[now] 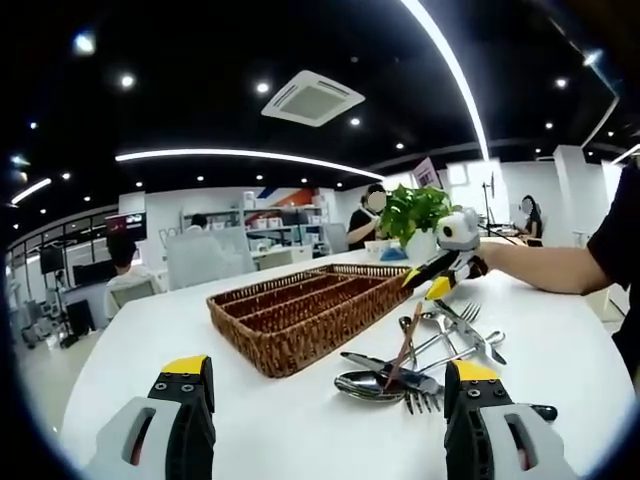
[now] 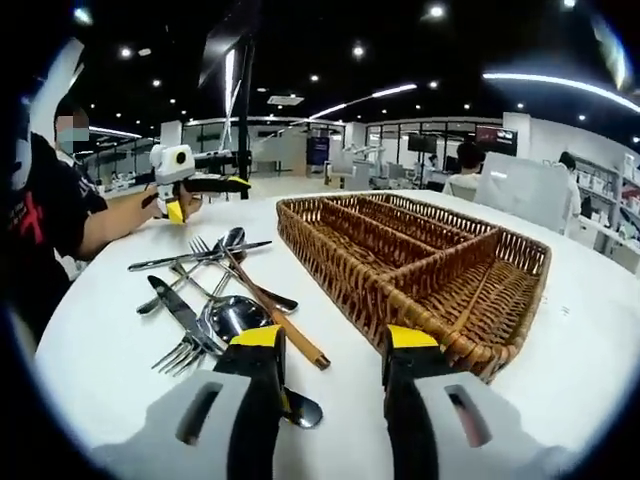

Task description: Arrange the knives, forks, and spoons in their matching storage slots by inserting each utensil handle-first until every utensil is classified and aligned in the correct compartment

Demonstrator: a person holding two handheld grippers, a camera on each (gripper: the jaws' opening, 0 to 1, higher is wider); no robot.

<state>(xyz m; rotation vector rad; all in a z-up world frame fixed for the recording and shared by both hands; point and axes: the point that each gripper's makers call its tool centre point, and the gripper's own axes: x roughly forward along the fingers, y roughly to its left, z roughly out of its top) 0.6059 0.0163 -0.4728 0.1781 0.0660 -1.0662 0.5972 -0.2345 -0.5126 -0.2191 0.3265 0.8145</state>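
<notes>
Parted left tongs (image 1: 325,385); cutlery pile (image 1: 420,360) (crisscrossed)

Open-plan office. Black ceiling with recessed spotlights, long strip lights (image 1: 250,155) and a ceiling air-conditioning cassette (image 1: 312,98). People seated at desks with monitors (image 2: 495,135); shelving (image 1: 280,225) along far wall. Potted plant (image 1: 415,212) on the white surface (image 1: 150,340).

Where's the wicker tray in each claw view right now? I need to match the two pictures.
Left gripper view: the wicker tray lies mid-frame, left of the utensil pile.
Right gripper view: wicker tray sits right of centre, with the pile to its left.
Shared landmark: the white table.
</notes>
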